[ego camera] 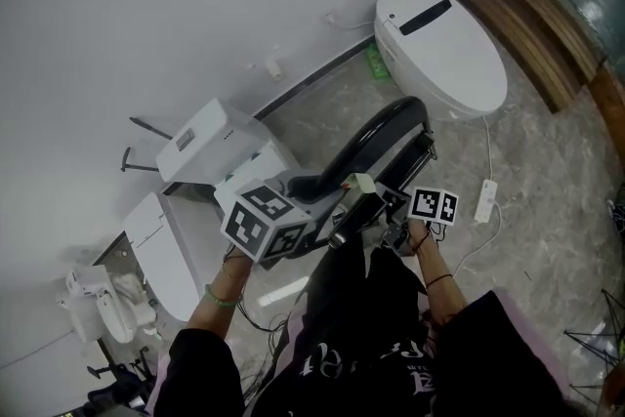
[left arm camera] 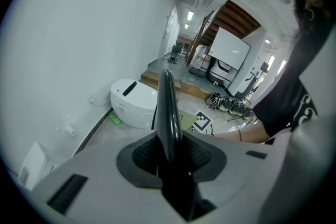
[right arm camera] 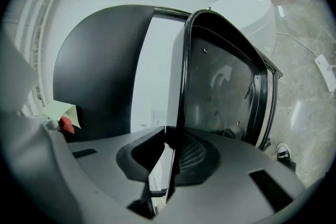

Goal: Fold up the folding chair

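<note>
The black folding chair (ego camera: 376,142) stands on the stone floor (ego camera: 547,200) beside a white toilet (ego camera: 444,49), with the left gripper (left arm camera: 169,147) clamped on one panel's edge and the right gripper (right arm camera: 170,157) pinching its thin rim.

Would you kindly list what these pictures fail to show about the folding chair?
Folding chair legs and feet: head view, hidden behind the person's torso.
Left tool's grip point: head view, hidden by its marker cube.
Pale green tag print: right gripper view, too small.
</note>
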A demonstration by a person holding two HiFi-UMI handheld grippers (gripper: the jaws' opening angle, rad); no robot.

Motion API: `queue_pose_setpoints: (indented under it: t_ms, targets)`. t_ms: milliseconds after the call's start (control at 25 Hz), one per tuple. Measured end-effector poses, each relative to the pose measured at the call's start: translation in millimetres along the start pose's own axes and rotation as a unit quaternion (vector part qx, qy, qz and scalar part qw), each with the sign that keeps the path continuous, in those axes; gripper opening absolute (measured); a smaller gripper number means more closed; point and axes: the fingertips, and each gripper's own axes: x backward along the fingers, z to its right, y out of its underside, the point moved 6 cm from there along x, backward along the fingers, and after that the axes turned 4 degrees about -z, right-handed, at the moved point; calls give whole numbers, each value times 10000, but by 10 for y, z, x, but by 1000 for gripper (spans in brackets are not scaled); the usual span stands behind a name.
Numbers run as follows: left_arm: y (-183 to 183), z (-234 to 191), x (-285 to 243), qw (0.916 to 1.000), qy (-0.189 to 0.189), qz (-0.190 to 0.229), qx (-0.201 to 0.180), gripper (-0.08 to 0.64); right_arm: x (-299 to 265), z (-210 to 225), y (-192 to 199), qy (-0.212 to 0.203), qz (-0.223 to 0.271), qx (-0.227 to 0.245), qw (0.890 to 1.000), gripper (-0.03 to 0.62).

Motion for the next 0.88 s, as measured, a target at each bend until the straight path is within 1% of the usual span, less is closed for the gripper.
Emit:
queue_pose_setpoints:
  t_ms: [200,320,480,720,880]
  targets:
    - [-97,-54,68,9994,56,74,-348,94,-95,-100,-96,-55,287,-20,9996,58]
    - [-255,-422,56,9991,112,42,-409,94,-360,-151,-331,5,358,-141,9993,60]
    - [-421,-929,87,9984,285,-25,-487,94,-735,-250,-628,105,465,-269,9985,60]
    - [-583,-1540,234,9976,460,9,-511,94,-1231,-454,-889,191,462,-384,9980,63]
    - [-686,-1882,403,9977,486,88,-464,94,-1530,-650,-1039,178,457,-377,9981,63]
